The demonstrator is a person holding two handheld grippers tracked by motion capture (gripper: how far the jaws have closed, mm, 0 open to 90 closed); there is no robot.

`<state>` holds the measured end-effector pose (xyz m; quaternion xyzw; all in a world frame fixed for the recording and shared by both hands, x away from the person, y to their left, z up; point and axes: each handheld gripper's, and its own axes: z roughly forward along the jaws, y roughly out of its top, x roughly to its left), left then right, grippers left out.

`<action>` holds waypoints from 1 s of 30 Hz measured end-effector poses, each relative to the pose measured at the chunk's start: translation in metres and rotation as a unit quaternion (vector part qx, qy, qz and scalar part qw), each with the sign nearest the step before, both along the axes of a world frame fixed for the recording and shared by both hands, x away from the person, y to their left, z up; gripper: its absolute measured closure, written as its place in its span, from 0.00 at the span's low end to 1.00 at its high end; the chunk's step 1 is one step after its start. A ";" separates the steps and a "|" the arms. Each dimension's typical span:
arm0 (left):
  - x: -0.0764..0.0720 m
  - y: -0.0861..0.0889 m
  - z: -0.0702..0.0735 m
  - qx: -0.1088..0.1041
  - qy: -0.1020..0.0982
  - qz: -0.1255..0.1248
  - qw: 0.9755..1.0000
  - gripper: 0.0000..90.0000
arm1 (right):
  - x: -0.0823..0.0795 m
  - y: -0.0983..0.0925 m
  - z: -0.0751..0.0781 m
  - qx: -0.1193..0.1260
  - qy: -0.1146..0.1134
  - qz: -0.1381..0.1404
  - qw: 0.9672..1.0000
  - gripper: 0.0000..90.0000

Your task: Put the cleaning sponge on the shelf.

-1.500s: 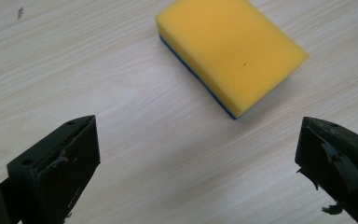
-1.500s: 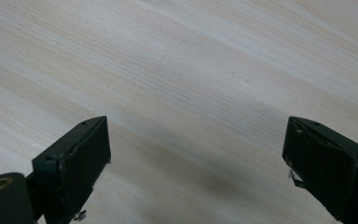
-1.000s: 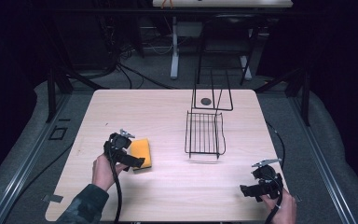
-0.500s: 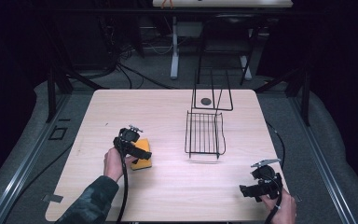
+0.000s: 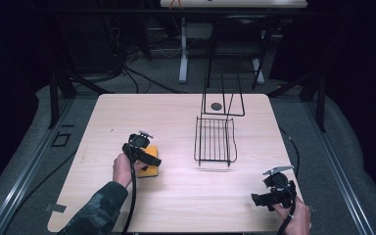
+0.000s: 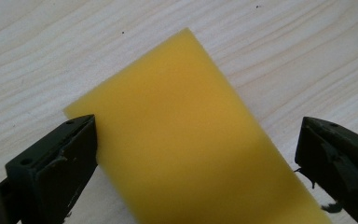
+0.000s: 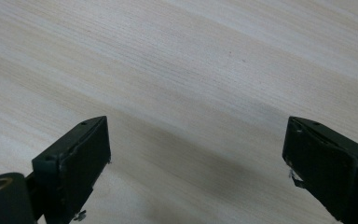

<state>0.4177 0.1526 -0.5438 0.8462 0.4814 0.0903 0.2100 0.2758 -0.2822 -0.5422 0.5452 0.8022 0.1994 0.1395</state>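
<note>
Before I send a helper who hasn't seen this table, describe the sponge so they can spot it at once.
On the wooden table, look left of the black wire rack, near the front. The sponge lies flat between the open jaws of the left tool. It is the one yellow, soft block there.

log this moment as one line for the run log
left gripper: open, jaws either side of yellow foam sponge | right gripper: open over bare wooden table | black wire rack: untouched

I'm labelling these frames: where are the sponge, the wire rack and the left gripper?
sponge [image 6: 186,140], left gripper view, middle of its yellow top face
wire rack [image 5: 215,139], high view, its flat grid
left gripper [image 6: 196,154], left gripper view, midway between its open jaws
</note>
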 end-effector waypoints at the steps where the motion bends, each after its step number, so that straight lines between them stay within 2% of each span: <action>1: -0.001 0.000 -0.001 0.005 0.001 0.003 1.000 0.01 | 0.000 -0.002 0.000 0.003 -0.003 0.000 1.000 0.08; 11: -0.006 -0.002 -0.005 0.017 -0.008 0.013 1.000 0.08 | 0.000 -0.007 0.001 0.006 0.002 -0.002 1.000 0.08; 17: -0.009 -0.001 -0.005 0.015 -0.015 0.012 1.000 0.17 | -0.001 -0.007 0.002 0.003 0.002 0.000 1.000 0.09; 22: -0.011 -0.002 -0.004 0.019 -0.017 0.005 1.000 0.21 | -0.002 -0.009 0.002 0.004 0.003 -0.002 1.000 0.09; 30: -0.013 -0.004 0.000 0.005 -0.011 -0.009 1.000 0.21 | -0.003 -0.007 0.001 -0.001 0.004 0.006 1.000 0.09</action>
